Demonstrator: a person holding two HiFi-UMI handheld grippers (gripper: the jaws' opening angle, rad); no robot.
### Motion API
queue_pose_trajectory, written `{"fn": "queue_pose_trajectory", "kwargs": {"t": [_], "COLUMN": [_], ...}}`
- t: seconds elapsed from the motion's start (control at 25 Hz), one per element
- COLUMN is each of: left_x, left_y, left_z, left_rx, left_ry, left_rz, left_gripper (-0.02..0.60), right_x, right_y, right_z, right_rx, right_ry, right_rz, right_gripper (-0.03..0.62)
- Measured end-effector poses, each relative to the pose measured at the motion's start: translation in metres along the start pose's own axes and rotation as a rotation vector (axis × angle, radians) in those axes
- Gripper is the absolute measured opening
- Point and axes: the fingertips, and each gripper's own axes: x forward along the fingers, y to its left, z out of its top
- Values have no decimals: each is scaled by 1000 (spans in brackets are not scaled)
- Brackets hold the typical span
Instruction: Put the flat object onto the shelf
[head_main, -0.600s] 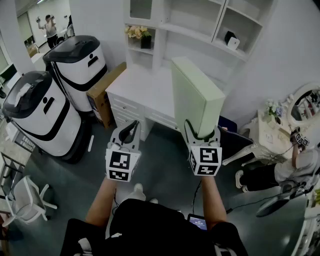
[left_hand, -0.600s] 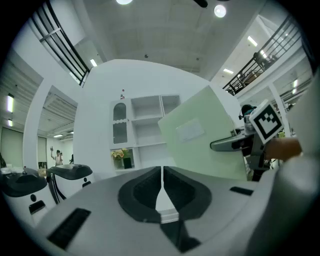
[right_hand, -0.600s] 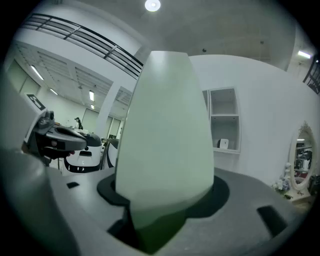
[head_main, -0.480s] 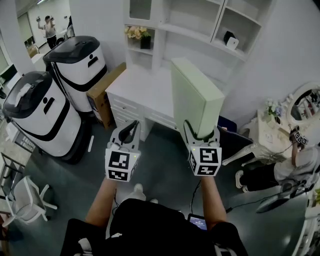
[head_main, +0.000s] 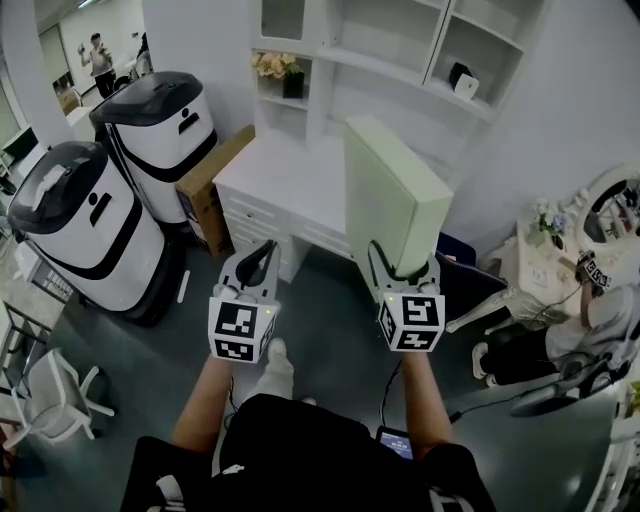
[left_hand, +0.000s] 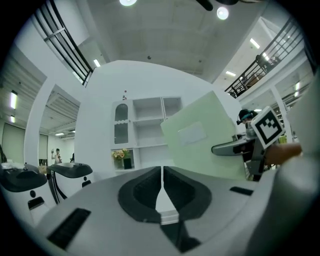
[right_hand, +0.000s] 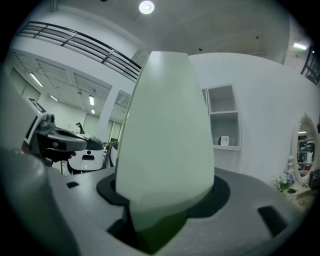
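Pale green flat object (head_main: 395, 195), upright on edge, lower end clamped in the right gripper (head_main: 404, 268), before the white shelf (head_main: 385, 68), not touching it.

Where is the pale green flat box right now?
The green box is right of centre in the head view, clamped on edge in the right gripper, in front of the white desk.

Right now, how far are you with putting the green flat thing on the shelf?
Picking up looks done: the right gripper is clamped on the pale green flat box, holding it upright. The left gripper is shut and empty. Left to do: carry the box to the white shelf ahead and set it there.
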Motion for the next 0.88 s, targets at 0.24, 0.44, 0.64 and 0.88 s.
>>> {"fn": "queue_pose_trajectory", "kwargs": {"t": [0.24,0.44,0.64,0.88], "left_x": [11,30,56,102], "left_y": [8,32,54,73], "left_z": [-4,-7,-12,-13], "left_rx": [4,24,19,-6], "left_ry": [6,-1,4,6], "left_rz": [6,31,37,18], "left_gripper": [15,15,15,15], "right_x": [14,40,73,118], "right_y": [-4,-7,-6,-17], "right_z": [-3,-8,-11,-13], "right_rx": [6,18,9,1], "right_ry": [-2,6,12,25], "right_rz": [15,20,23,19], "right_gripper": [279,281,281,281]}}
